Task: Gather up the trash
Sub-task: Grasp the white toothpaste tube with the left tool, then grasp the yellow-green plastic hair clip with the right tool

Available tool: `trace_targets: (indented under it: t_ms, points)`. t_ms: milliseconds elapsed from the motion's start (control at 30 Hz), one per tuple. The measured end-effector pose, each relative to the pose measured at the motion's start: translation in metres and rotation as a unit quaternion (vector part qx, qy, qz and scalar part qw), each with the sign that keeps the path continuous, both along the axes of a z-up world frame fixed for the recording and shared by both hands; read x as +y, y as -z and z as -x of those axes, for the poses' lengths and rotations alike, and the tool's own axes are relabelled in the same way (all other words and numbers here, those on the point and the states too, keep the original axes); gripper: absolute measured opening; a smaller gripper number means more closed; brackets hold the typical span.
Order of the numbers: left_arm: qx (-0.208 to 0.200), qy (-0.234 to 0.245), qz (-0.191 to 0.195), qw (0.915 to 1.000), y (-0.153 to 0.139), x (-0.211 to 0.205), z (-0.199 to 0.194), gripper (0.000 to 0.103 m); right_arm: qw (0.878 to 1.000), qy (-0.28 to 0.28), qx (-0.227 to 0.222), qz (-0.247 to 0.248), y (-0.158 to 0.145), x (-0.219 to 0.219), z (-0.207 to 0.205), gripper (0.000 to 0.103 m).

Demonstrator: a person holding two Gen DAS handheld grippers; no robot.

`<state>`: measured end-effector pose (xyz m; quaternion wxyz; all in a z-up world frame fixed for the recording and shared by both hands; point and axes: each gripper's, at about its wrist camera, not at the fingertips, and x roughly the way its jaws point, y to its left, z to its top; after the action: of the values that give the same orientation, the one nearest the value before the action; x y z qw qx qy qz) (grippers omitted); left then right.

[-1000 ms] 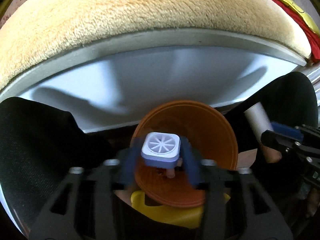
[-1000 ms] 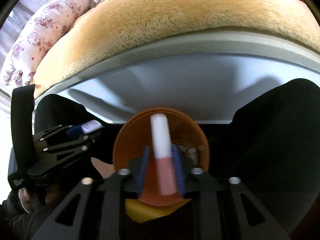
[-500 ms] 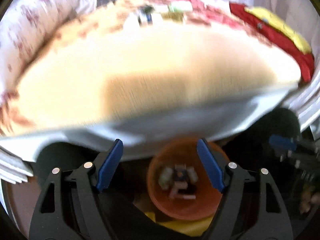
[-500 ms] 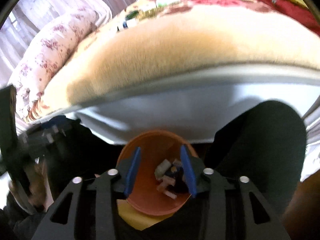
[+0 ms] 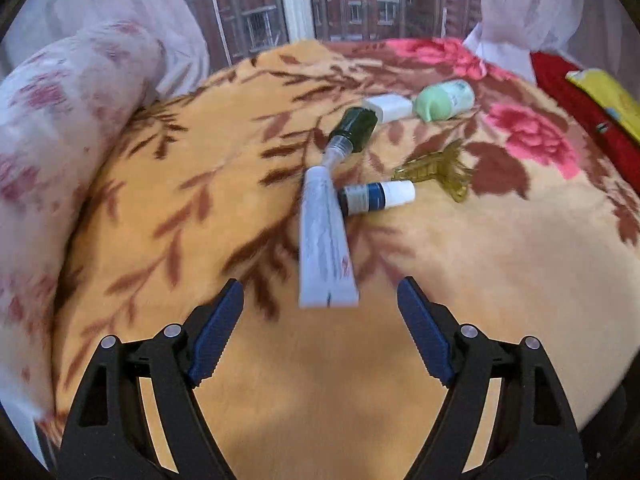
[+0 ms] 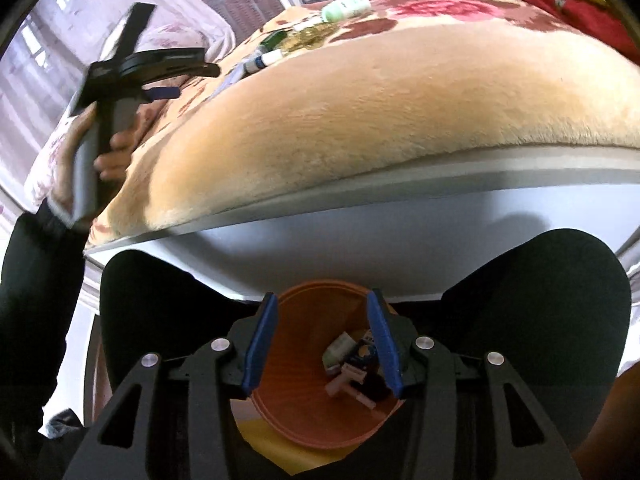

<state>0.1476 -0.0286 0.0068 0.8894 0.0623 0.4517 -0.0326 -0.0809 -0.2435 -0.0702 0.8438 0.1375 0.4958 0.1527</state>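
My left gripper [image 5: 320, 316] hangs open and empty over the flowered blanket [image 5: 200, 200], just short of a white tube [image 5: 326, 240]. Beyond the tube lie a small blue-and-white bottle [image 5: 374, 196], a dark green bottle [image 5: 354, 128], a white cap [image 5: 388, 107], a pale green bottle [image 5: 444, 100] and an amber hair clip [image 5: 440, 168]. My right gripper [image 6: 322, 298] stands open and empty above the orange bin [image 6: 288, 360], which holds several small pieces of trash [image 6: 348, 364]. In the right wrist view the left gripper [image 6: 188, 80] shows at upper left, held by a hand.
A floral pillow [image 5: 60, 140] lies along the bed's left side and a red cloth [image 5: 580, 112] at the right. The bin sits on the floor between the person's black-clad knees [image 6: 540, 300], below the bed's grey edge [image 6: 400, 200]. A window [image 5: 300, 0] is behind the bed.
Both grippers let go over the bin: the left dropped a white square cap, the right a white-and-pink tube. The left then rose from the bin to above the bed; the right stayed over the bin.
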Motion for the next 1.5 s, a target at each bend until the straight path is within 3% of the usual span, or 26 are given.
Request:
trace_targets:
  t_ms: [233,433,533,567,600,633,867,967,1067,1133,1233,1400,1500]
  points:
    - [0.069,-0.038,0.002,0.9969,0.035,0.003,-0.068,0.078,1.0,0.009,0.004,-0.005,0.007,-0.005,-0.004,0.049]
    - [0.059,-0.044,-0.008,0.9973,0.042,0.002,-0.091,0.078,1.0,0.013,0.011,-0.007,0.013,-0.007,-0.01,0.049]
    - [0.044,-0.041,-0.007,0.9982,0.042,0.002,-0.086,0.07,1.0,0.012,0.01,-0.006,0.012,-0.005,-0.01,0.049]
    - [0.039,-0.04,-0.009,0.9984,0.04,0.002,-0.085,0.059,1.0,0.011,0.008,-0.005,0.011,-0.005,-0.009,0.049]
    - [0.033,-0.039,-0.01,0.9986,0.039,0.003,-0.084,0.041,1.0,0.011,0.006,-0.003,0.009,-0.004,-0.009,0.049]
    - [0.022,-0.041,-0.007,0.9989,0.036,0.004,-0.08,0.032,1.0,0.009,0.002,0.0,0.007,-0.003,-0.008,0.049]
    - [-0.005,-0.055,0.057,0.9968,0.016,0.031,-0.034,0.032,0.998,-0.044,-0.035,-0.015,-0.029,0.013,-0.003,0.05]
    - [-0.017,-0.052,0.052,0.9971,0.01,0.037,-0.007,0.032,0.994,-0.089,-0.063,-0.019,-0.058,0.018,-0.01,0.05]
    - [-0.02,-0.048,0.035,0.998,0.01,0.04,0.002,0.032,0.984,-0.132,-0.116,0.008,-0.098,0.026,-0.031,0.061]
    - [-0.005,-0.054,0.03,0.9981,0.021,0.045,-0.001,0.032,0.978,-0.146,-0.148,0.038,-0.117,0.03,-0.054,0.061]
    - [0.001,-0.058,0.052,0.997,0.036,0.054,-0.004,0.031,0.959,-0.183,-0.188,0.108,-0.132,0.046,-0.106,0.062]
    - [-0.006,-0.055,0.058,0.9967,0.036,0.056,-0.002,0.031,0.922,-0.262,-0.2,0.201,-0.125,0.072,-0.192,0.066]
    - [-0.009,-0.051,0.056,0.997,0.037,0.055,-0.001,0.031,0.886,-0.319,-0.189,0.278,-0.104,0.088,-0.247,0.066]
